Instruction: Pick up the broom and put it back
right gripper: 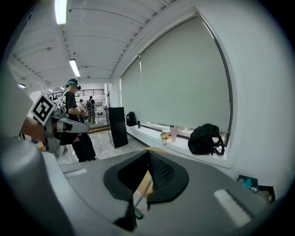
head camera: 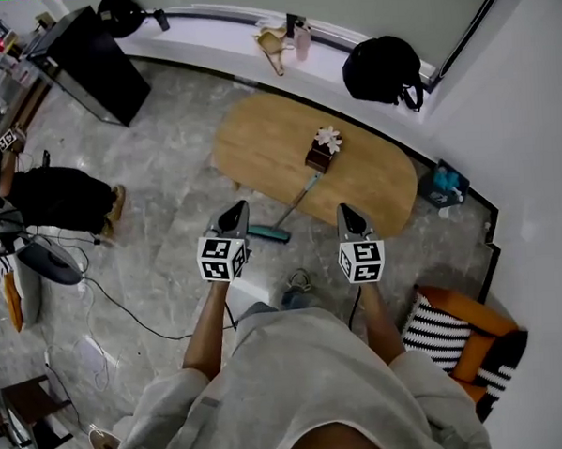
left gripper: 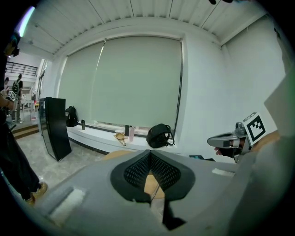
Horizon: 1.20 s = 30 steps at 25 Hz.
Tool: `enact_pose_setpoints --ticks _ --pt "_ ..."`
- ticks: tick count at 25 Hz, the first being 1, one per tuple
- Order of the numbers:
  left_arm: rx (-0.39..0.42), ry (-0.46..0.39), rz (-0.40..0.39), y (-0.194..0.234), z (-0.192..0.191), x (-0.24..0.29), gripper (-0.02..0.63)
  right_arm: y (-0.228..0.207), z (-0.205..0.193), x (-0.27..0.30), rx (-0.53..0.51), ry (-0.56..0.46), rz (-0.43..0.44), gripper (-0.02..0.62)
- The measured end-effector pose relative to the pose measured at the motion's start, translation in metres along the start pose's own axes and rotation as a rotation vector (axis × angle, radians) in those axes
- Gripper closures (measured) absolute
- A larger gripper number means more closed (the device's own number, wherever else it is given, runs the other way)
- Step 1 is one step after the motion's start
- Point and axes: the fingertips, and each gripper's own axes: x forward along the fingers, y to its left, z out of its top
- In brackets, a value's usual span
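— Where is the broom found?

— One broom (head camera: 295,205) is seen on the floor (head camera: 167,206) at the table's near edge. Its teal head lies on the tiles and its handle slants up towards the rim of the oval wooden table (head camera: 258,136). It is held by neither gripper.

— How are the arms posed?

— Both forearms are stretched forward side by side on the near side of the table. The left gripper (head camera: 235,212) and the right gripper (head camera: 351,211) are aimed at the table and tipped slightly downward, with the broom's head between them. The left gripper's jaws are pressed together at the tips with nothing pinched. The right gripper's jaws are likewise closed and empty — the broom's handle is only seen beyond them.

— What can be counted?

— Two grippers, one broom and one table are counted. One small dark box (head camera: 318,157) topped by a white flower (head camera: 329,137) stands on the table. Two black backpacks (head camera: 381,68) are counted on the white ledge (head camera: 215,35) beyond the table, one at each end. One pink bottle (head camera: 301,41) stands between them.

— And the room?

— Grey marbled tiles are laid under the table. A pale blind (left gripper: 138,83) is drawn over the window above the ledge. A black cabinet (head camera: 85,65) stands left of the table, and a striped cushion (head camera: 447,337) lies on an orange chair (head camera: 474,321) to the table's right.
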Motion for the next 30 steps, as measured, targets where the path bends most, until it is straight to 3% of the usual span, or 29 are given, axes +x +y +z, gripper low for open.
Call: enact_pose_setpoints --ticks 17,30 --pt "-0.038 0.100 -0.040 0.027 -0.029 0.048 0.603 -0.003 -0.030 0.060 0.058 0.086 0.007 0.594" --pt "-0.093 0.175 -0.074 0.066 -0.084 0.082 0.603 0.000 -0.086 0.110 0.131 0.173 -0.024 0.594"
